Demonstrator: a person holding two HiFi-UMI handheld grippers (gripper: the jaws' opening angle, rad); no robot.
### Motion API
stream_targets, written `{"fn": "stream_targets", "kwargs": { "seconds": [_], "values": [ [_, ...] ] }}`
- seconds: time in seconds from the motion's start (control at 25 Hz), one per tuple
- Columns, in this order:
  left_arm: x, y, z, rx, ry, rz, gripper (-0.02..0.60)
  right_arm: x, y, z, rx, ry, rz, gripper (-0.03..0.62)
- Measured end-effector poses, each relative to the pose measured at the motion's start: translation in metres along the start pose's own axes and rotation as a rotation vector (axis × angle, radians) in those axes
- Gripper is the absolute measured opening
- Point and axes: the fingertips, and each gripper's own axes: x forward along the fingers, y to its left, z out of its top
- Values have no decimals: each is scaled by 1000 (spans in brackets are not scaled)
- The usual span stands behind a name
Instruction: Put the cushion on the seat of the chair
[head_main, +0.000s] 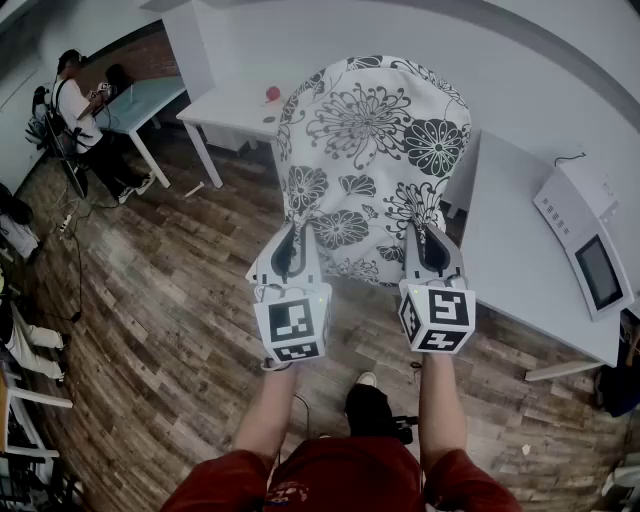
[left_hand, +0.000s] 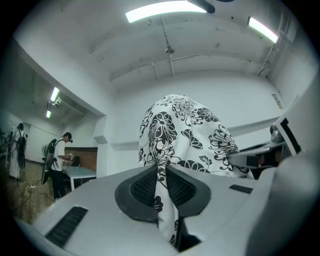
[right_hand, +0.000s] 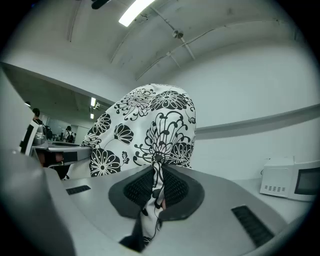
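A white cushion (head_main: 372, 160) with black flower print hangs in the air in front of me, held by its near edge at two corners. My left gripper (head_main: 290, 248) is shut on the near left corner, the fabric (left_hand: 161, 187) pinched between its dark pads. My right gripper (head_main: 428, 246) is shut on the near right corner, with cloth (right_hand: 156, 186) squeezed between its pads. In both gripper views the cushion (left_hand: 182, 132) (right_hand: 142, 127) rises ahead and fills the middle. No chair shows in any view.
A white table (head_main: 520, 250) stands to the right with a microwave (head_main: 588, 250) on it. Another white table (head_main: 235, 108) with a small red thing (head_main: 272, 94) stands behind the cushion. A person (head_main: 82, 115) stands at a blue table (head_main: 140, 100) far left. Wood floor (head_main: 170, 300) lies below.
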Motion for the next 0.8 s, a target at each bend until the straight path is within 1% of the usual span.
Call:
{"fn": "stream_targets", "kwargs": {
  "seconds": [0.12,0.2,0.32,0.44,0.64,0.8],
  "values": [
    [-6,2,13,17,9,20,46,-2,6,8,15,12,21,46],
    [-9,-2,16,9,19,19,46,-6,2,11,30,22,29,46],
    [-13,-6,17,3,30,25,46,-10,-3,11,51,28,46,46],
    [-6,-5,12,7,28,40,46,0,-4,7,51,23,63,46],
    [-17,-3,21,9,23,42,46,-7,6,13,42,23,58,46],
    [-13,-3,16,4,14,49,46,-3,1,9,32,12,55,48]
  ]
}}
